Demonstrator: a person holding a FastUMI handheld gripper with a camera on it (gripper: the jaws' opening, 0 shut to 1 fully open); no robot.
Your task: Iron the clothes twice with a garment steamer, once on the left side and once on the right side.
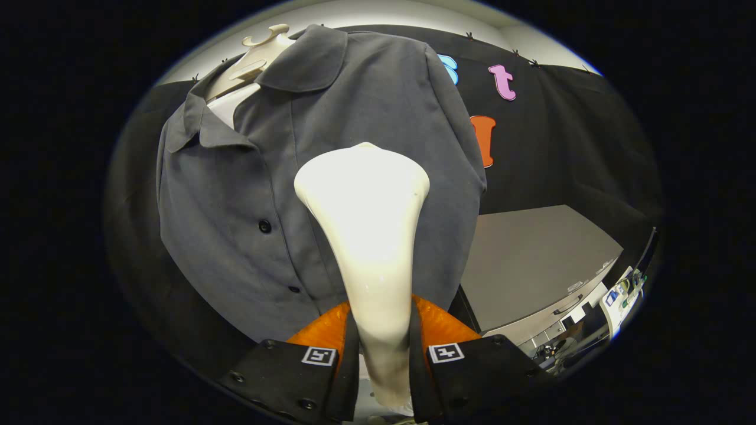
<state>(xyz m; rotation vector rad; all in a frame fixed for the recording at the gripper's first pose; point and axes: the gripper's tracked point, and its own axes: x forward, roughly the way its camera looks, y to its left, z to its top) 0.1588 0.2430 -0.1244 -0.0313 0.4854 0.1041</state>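
Gripper [384, 360] fingers are clamped on the neck of the white garment steamer [369, 224], whose head sits mid-frame against the grey shirt [236, 212] hanging on its hanger [263, 50] at upper left. Ironing looks underway near the shirt's middle; which side's pass this is I cannot tell, and the next move probably calls for a steady stroke along the cloth

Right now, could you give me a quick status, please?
Claw shut on steamer. Steamer head up against grey shirt, beside the button line. Nothing in the way.
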